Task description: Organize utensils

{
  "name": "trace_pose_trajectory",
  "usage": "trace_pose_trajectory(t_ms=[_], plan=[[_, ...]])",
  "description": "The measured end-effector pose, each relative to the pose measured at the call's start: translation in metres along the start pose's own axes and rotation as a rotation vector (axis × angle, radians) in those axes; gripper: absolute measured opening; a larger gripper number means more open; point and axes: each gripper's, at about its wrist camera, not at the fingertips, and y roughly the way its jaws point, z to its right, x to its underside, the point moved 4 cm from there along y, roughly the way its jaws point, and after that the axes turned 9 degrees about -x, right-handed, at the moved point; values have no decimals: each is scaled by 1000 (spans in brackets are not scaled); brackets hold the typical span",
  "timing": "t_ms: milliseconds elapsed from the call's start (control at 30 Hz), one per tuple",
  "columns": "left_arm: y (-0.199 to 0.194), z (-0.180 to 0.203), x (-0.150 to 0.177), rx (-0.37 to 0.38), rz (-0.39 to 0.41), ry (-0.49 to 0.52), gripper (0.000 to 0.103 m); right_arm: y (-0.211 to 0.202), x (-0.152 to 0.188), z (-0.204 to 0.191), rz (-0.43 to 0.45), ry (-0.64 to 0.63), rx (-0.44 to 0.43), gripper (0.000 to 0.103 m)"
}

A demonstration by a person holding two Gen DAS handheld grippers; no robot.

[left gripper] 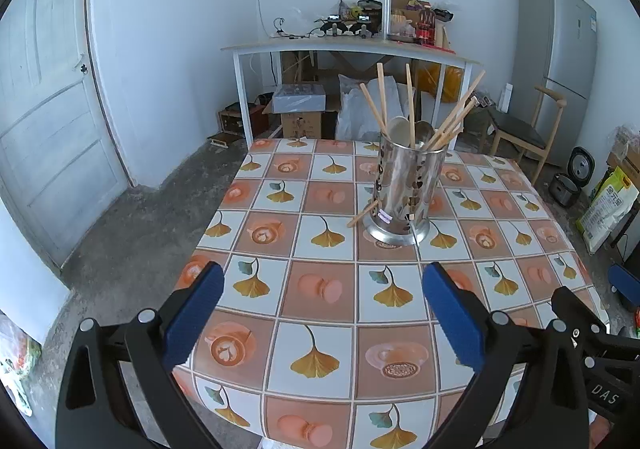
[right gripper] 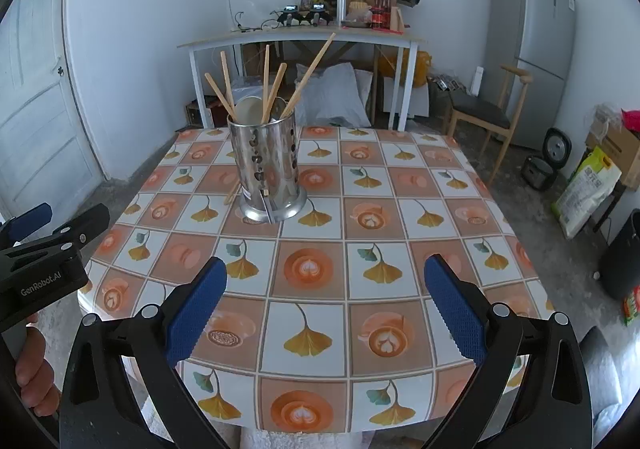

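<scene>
A perforated steel utensil holder [left gripper: 406,193] stands upright on the patterned table [left gripper: 320,289], also in the right wrist view [right gripper: 269,173]. Several wooden chopsticks [left gripper: 454,117] and spoons [left gripper: 400,131] stick out of its top. One wooden stick [left gripper: 362,213] pokes out through a hole low on its left side, also showing in the right wrist view [right gripper: 231,193]. My left gripper [left gripper: 322,289] is open and empty, above the table's near part, well short of the holder. My right gripper [right gripper: 325,281] is open and empty, right of the left gripper [right gripper: 44,249].
A white side table [left gripper: 348,47] with clutter stands against the back wall, boxes and bags beneath. A grey fridge [left gripper: 554,65] and a wooden chair [left gripper: 520,129] are at the right. A rice cooker [right gripper: 540,169] and a bag [right gripper: 586,189] sit on the floor.
</scene>
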Motion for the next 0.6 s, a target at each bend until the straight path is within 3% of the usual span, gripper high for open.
trace_pose_trajectory(t_ms=[600], plan=[[-1, 6, 6, 8, -3, 11, 97, 0, 2, 3, -5, 2, 7, 95]])
